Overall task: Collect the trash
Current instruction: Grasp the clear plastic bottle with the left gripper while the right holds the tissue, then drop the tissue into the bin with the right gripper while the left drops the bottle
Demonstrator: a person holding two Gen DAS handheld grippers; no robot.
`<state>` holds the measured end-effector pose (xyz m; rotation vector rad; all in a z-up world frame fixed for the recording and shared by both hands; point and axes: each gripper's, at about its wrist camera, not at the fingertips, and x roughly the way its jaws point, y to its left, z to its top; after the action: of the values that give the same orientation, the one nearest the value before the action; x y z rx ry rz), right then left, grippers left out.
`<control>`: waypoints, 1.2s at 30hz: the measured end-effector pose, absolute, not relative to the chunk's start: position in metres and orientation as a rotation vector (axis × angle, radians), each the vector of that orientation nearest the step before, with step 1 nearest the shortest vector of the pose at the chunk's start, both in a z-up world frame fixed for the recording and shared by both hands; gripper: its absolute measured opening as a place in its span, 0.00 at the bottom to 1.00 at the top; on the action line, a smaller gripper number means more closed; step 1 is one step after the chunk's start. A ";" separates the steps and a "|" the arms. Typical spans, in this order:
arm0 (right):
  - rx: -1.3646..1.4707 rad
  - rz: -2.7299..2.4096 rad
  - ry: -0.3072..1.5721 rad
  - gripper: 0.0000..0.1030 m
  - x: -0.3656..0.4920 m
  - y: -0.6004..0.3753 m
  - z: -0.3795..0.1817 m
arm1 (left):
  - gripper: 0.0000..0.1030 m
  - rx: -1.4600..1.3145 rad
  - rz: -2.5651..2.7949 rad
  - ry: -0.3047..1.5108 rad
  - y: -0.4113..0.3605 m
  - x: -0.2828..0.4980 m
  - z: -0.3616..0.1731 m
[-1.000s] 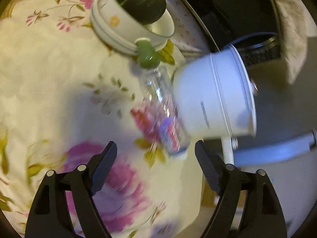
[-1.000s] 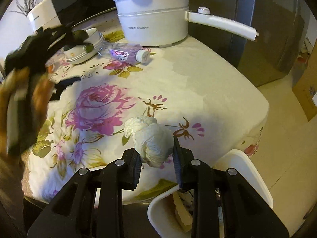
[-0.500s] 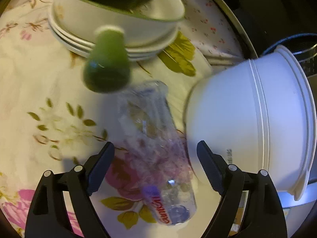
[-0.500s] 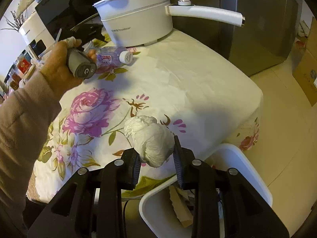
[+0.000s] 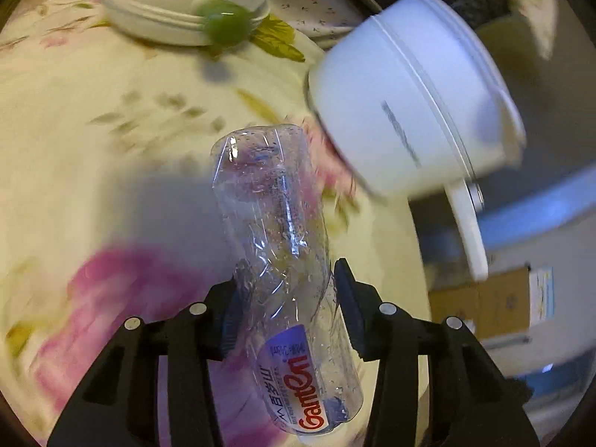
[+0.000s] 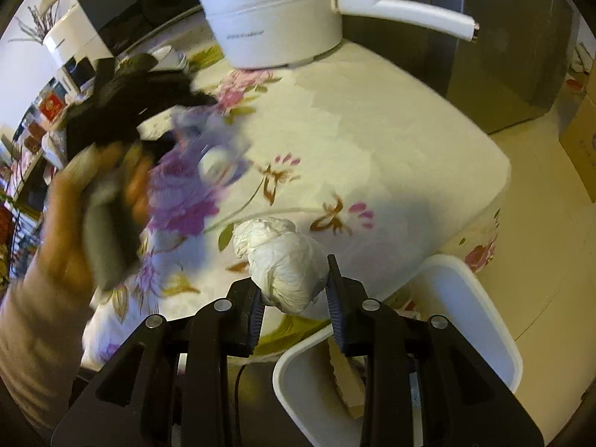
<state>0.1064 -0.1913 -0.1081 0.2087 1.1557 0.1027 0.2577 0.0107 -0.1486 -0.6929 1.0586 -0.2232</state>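
Observation:
My left gripper (image 5: 285, 292) is shut on a clear, empty plastic bottle (image 5: 277, 246) with a purple and red label, and holds it above the floral tablecloth (image 5: 93, 149). In the right wrist view the bottle (image 6: 214, 152) shows blurred, held by the left gripper (image 6: 164, 111) over the table. My right gripper (image 6: 294, 287) is shut on a crumpled white paper wad (image 6: 283, 260) above the table's near edge. A white trash bin (image 6: 473, 320) stands on the floor just below and right of it, with some scraps inside.
A white pot (image 5: 406, 100) with a long handle (image 6: 406, 13) stands at the back of the table. Stacked white bowls with a green-handled ladle (image 5: 223, 26) lie behind the bottle. A cardboard box (image 5: 484, 305) and a grey cabinet (image 6: 503, 56) stand beyond the table.
My left gripper closed on the bottle and lifted it off the table, moving away from the pot. My right gripper kept the paper wad and shifted slightly toward the bin.

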 end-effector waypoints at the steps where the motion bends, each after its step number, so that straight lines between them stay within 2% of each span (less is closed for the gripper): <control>1: 0.203 0.107 1.164 0.28 0.104 -0.189 -0.111 | 0.44 -0.680 -0.229 1.061 0.014 0.244 -0.148; 7: 0.145 0.098 1.193 0.28 0.071 -0.175 -0.122 | 0.44 -0.668 -0.273 1.089 0.033 0.151 -0.146; 16: 0.150 -0.090 1.149 0.28 -0.002 -0.229 -0.114 | 0.44 -0.684 -0.412 1.074 0.022 0.075 -0.124; 18: 0.144 -0.135 1.137 0.30 -0.010 -0.240 -0.113 | 0.44 -0.685 -0.449 1.074 0.012 0.065 -0.118; 24: 0.192 -0.194 1.119 0.53 -0.025 -0.260 -0.112 | 0.44 -0.631 -0.534 1.073 -0.026 0.041 -0.101; 26: 0.207 -0.212 1.094 0.68 -0.029 -0.265 -0.107 | 0.44 -0.608 -0.547 1.074 -0.037 0.037 -0.098; 29: 0.236 -0.253 1.063 0.81 -0.033 -0.275 -0.101 | 0.44 -0.584 -0.559 1.081 -0.051 0.033 -0.096; 31: 0.267 -0.275 1.050 0.86 -0.034 -0.282 -0.098 | 0.44 -0.563 -0.564 1.080 -0.060 0.031 -0.096; 36: 0.291 -0.355 0.989 0.90 -0.042 -0.296 -0.087 | 0.44 -0.500 -0.604 1.064 -0.098 0.034 -0.095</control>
<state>-0.0416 -0.2958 -0.0872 0.2913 0.9890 -0.3548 0.0339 -0.0975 -0.0947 -0.5005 1.0643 -0.6040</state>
